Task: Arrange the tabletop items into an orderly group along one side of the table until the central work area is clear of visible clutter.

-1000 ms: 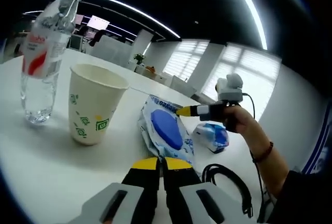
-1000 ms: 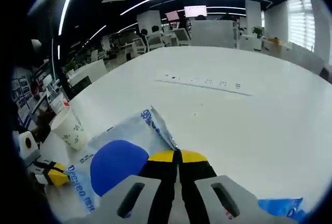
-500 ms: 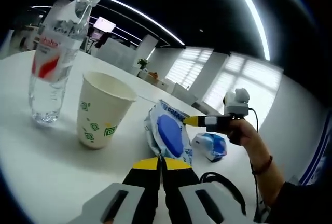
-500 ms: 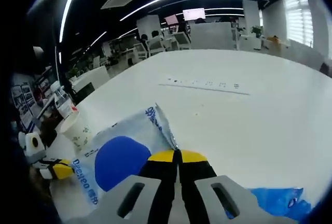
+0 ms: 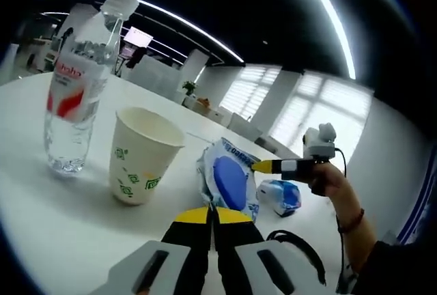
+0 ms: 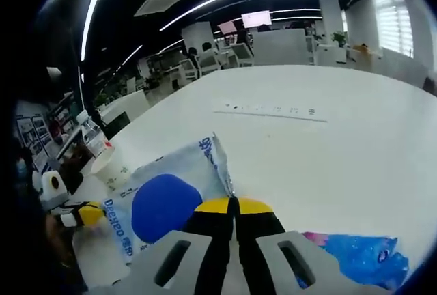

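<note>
My right hand-held gripper [image 6: 233,203] is clenched on the edge of the white plastic wipes pack with the big blue oval lid [image 6: 164,203], jaws pinched right together on its corner, pack lifted off the white worktop [image 6: 328,138]. In the left gripper view the same pack [image 5: 229,180] hangs between my two grippers, with the right one's yellow tip [image 5: 268,166] on its far side. My left hand-held gripper [image 5: 212,217] has its jaws pressed together too; it sits at the pack's bottom edge, but I can't tell if it actually has any plastic. Just beside the pack stands a white paper cup with green print [image 5: 141,154], then a clear plastic water bottle with a red label [image 5: 76,90]. A small blue-and-white packet [image 5: 278,196] lies further right, partly cut off in the right gripper view [image 6: 355,257]. A black cable [image 5: 300,250] loops near my sleeve.
</note>
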Motion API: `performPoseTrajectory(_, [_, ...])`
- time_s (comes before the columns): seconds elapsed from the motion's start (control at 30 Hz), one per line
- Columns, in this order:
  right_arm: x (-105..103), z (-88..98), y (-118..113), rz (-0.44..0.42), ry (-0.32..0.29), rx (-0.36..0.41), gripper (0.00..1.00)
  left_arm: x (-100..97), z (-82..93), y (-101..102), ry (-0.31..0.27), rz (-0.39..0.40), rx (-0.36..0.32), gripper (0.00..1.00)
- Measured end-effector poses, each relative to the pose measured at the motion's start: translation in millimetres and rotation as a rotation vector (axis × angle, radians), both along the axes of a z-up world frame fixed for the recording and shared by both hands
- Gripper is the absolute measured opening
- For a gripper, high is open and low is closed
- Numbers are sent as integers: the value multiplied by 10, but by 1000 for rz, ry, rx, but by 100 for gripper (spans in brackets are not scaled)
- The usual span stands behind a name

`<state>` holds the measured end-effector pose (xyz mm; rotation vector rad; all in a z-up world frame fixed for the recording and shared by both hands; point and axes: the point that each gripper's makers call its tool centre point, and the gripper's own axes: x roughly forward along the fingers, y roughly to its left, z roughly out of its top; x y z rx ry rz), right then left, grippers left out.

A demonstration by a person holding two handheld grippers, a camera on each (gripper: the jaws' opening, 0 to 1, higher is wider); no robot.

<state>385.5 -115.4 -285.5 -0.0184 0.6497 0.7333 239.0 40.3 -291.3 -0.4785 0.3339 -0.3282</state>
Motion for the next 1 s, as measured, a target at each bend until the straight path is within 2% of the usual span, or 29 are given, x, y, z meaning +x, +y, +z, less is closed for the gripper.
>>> performPoseTrajectory(0.27, [-86, 61, -6, 8, 5, 6, 0, -3, 48, 61, -1, 13, -10, 0])
performPoseTrajectory(0.33, [-116, 76, -13, 8, 9, 10, 0, -16, 70, 44, 21, 23, -76, 0])
performPoseTrajectory(0.43, [-195, 111, -8, 14, 30, 45, 0, -29, 71, 95, 12, 29, -55, 0])
performPoseTrajectory(0.6, [-283, 118, -19, 26, 32, 41, 0, -43, 79, 113, 12, 35, -58, 0])
performPoseTrajectory(0.67, [-394, 113, -9, 29, 33, 49, 0, -37, 86, 124, 11, 33, -56, 0])
performPoseTrajectory(0.77, [-381, 140, -20, 31, 39, 63, 0, -31, 95, 138, 10, 33, -58, 0])
performPoseTrajectory(0.87, [-490, 119, -14, 40, 49, 70, 0, -26, 101, 161, 10, 32, -60, 0])
performPoseTrajectory(1.0, [-533, 131, -1, 50, 43, 65, 0, -15, 107, 187, 9, 34, -62, 0])
